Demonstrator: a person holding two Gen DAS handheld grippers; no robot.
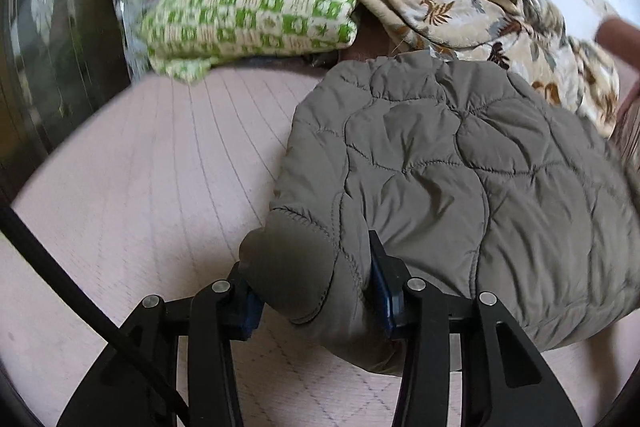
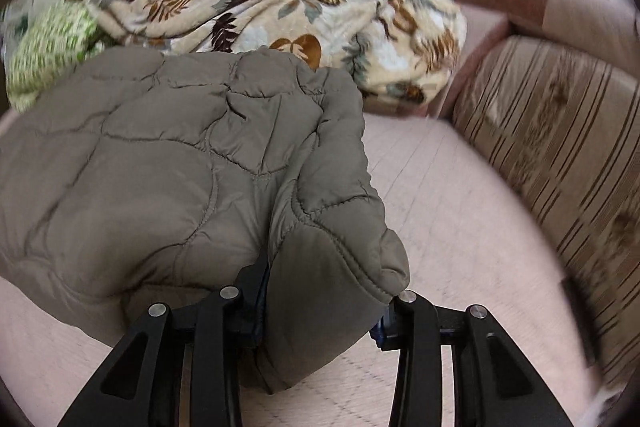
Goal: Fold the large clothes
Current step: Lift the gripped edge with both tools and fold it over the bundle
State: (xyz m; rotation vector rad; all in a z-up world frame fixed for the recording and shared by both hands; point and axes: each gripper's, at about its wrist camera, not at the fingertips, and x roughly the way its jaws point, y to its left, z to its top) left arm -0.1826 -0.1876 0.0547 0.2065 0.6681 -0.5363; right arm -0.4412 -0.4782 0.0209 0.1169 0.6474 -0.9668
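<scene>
A grey-olive quilted jacket (image 1: 460, 163) lies folded on the pink carpet. My left gripper (image 1: 316, 291) is shut on the jacket's near left corner, a thick bunch of fabric between its blue pads. My right gripper (image 2: 320, 303) is shut on the jacket (image 2: 168, 163) at its near right corner, with padded fabric filling the gap between the fingers. Both held corners are lifted a little above the carpet.
A green-and-white patterned cloth (image 1: 248, 11) and a beige leaf-print blanket (image 1: 480, 15) lie behind the jacket; the blanket also shows in the right wrist view (image 2: 280, 15). A striped sofa (image 2: 560, 147) stands at the right. Pink carpet (image 1: 140, 167) spreads to the left.
</scene>
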